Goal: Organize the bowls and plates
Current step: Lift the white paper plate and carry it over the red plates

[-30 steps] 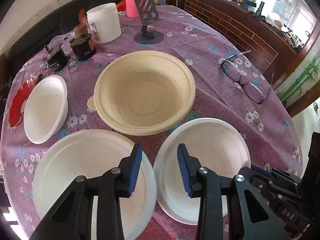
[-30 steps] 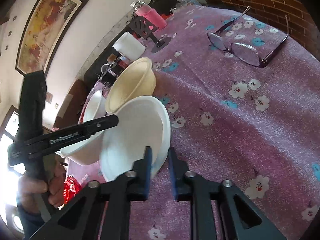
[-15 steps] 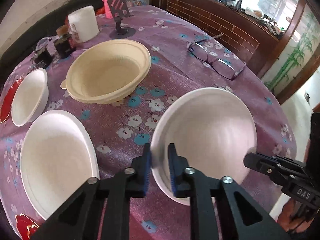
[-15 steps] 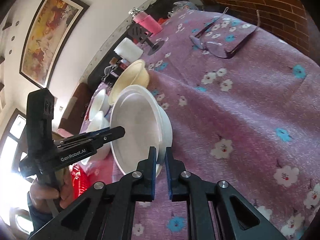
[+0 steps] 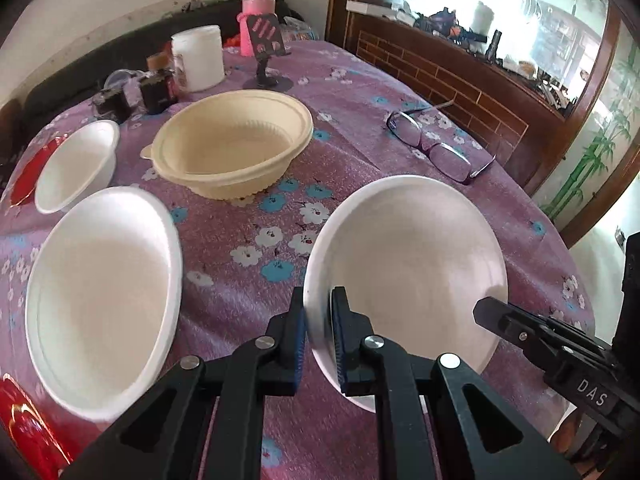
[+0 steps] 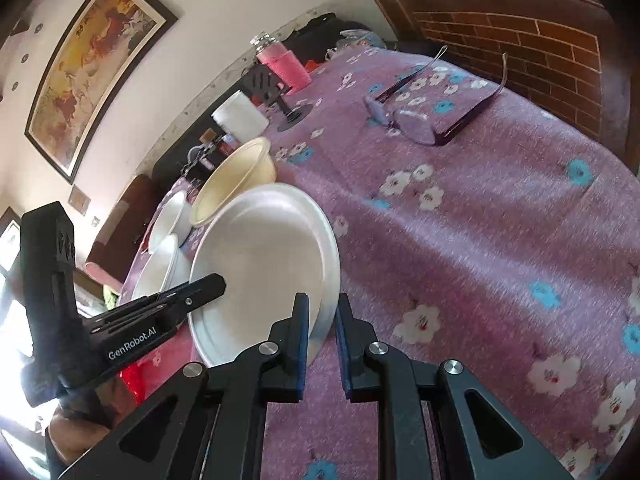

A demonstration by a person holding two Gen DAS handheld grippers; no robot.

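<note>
A white plate (image 5: 408, 264) stands tilted up off the purple flowered tablecloth (image 5: 360, 92). My left gripper (image 5: 318, 304) is shut on its near left rim. My right gripper (image 6: 322, 304) has the opposite rim (image 6: 320, 320) between its pads, and its jaws are opening slightly. It also shows low at the right of the left wrist view as the right gripper (image 5: 492, 312). A second white plate (image 5: 100, 292) lies flat at the left. Behind it sit a small white bowl (image 5: 76, 164) and a large cream bowl (image 5: 232, 148).
Purple-framed glasses (image 5: 432, 140) lie right of the cream bowl. A white jar (image 5: 198, 58), a phone stand (image 5: 266, 52), a pink bottle (image 5: 256, 12) and small dark items crowd the far edge. Something red (image 5: 24, 428) lies at the near left. A brick ledge (image 5: 460, 68) runs along the right.
My left gripper moved right from between the two plates and shut on the right plate's rim. The right gripper tilted that plate up, and its jaws now stand slightly wider.
</note>
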